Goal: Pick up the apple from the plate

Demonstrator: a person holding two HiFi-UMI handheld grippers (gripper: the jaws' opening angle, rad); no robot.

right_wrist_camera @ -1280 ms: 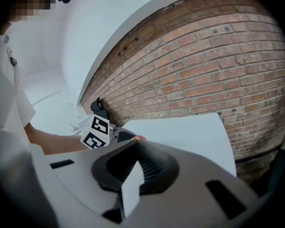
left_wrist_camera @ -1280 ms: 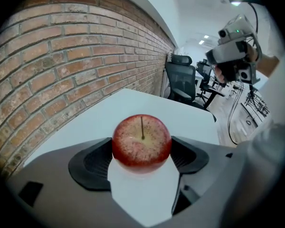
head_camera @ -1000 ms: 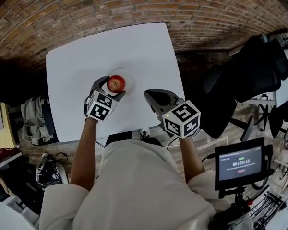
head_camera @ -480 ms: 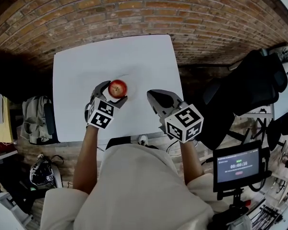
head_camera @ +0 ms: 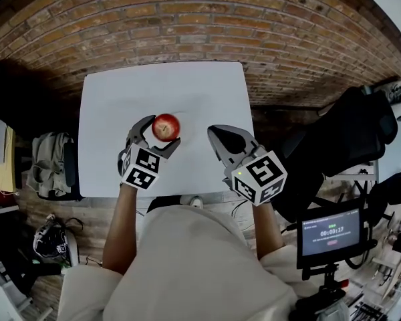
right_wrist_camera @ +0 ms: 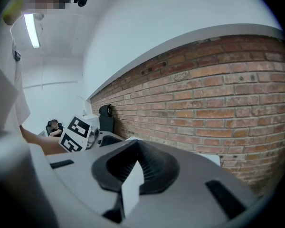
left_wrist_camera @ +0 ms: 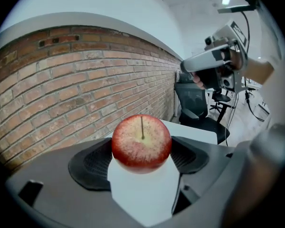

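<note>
Apple (head_camera: 166, 127) is clamped mid-body between the left gripper (head_camera: 157, 136) jaws, stem up, above mid table (head_camera: 113, 99). Pick looks about done, plate too faint to place; next move just needs a steady hold. Right gripper (head_camera: 222, 141) at the apple's 3 o'clock, jaws together, empty.

A white table (head_camera: 113, 112) stands with its far edge against a brick wall (head_camera: 187, 19). Near the middle of its top lies what looks like a white plate (head_camera: 185, 119), too faint to make out clearly.
</note>
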